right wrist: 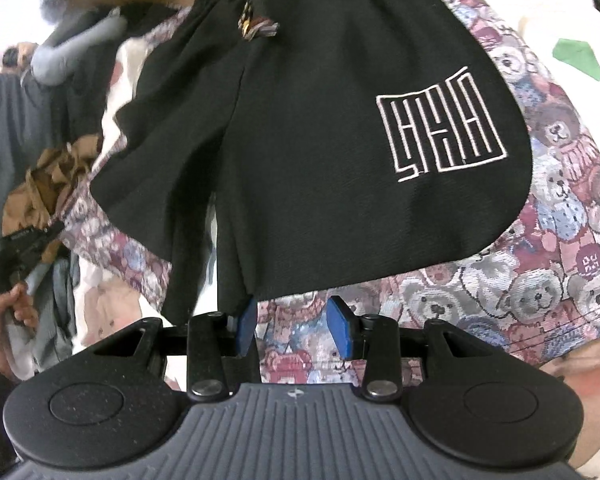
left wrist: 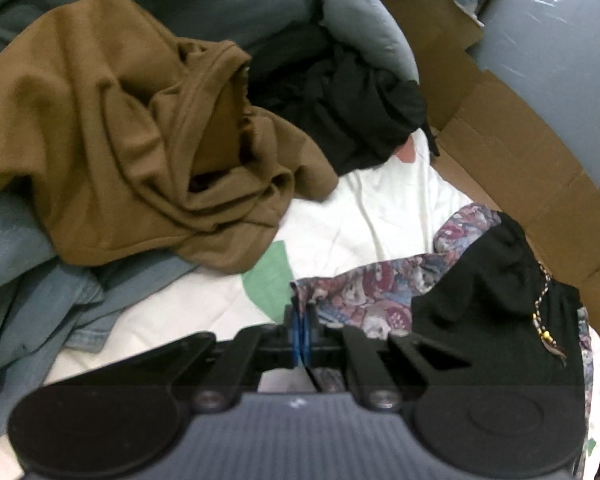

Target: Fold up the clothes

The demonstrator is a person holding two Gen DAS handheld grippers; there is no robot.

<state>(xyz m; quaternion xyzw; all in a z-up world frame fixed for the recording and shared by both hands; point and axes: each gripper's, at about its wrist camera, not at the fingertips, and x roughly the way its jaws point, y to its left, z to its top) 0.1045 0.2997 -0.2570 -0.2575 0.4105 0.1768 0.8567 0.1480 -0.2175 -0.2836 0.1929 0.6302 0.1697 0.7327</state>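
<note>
Centrally, black shorts (right wrist: 320,140) with a white line-drawn emblem (right wrist: 444,124) on one leg, lying spread on top of a teddy-bear print cloth (right wrist: 540,240); a braided drawcord with beads (right wrist: 256,26) hangs at the waistband. In the left wrist view the same shorts (left wrist: 496,304) sit bunched at the right, over the bear cloth (left wrist: 364,292).

Left gripper (left wrist: 300,320): blue pads pressed together, a corner of the bear cloth pinched between them. It appears at the left edge of the right wrist view (right wrist: 16,248), with a hand (right wrist: 4,320) around its handle.

Right gripper (right wrist: 292,324): jaws apart, one blue pad (right wrist: 246,328) at the hem of the shorts, the other (right wrist: 340,332) over the bear cloth; nothing is clamped.

Under both: a white bed cover (left wrist: 380,208) with green patches (left wrist: 268,276).

Nearby items:
- brown garment (left wrist: 120,128), crumpled, heaped on blue-grey bedding (left wrist: 16,240);
- dark garment (left wrist: 340,112), bunched, beside a grey-blue pillow (left wrist: 360,28);
- flattened cardboard (left wrist: 520,160) along the far right edge of the bed;
- denim piece (left wrist: 84,320) at the lower left.
</note>
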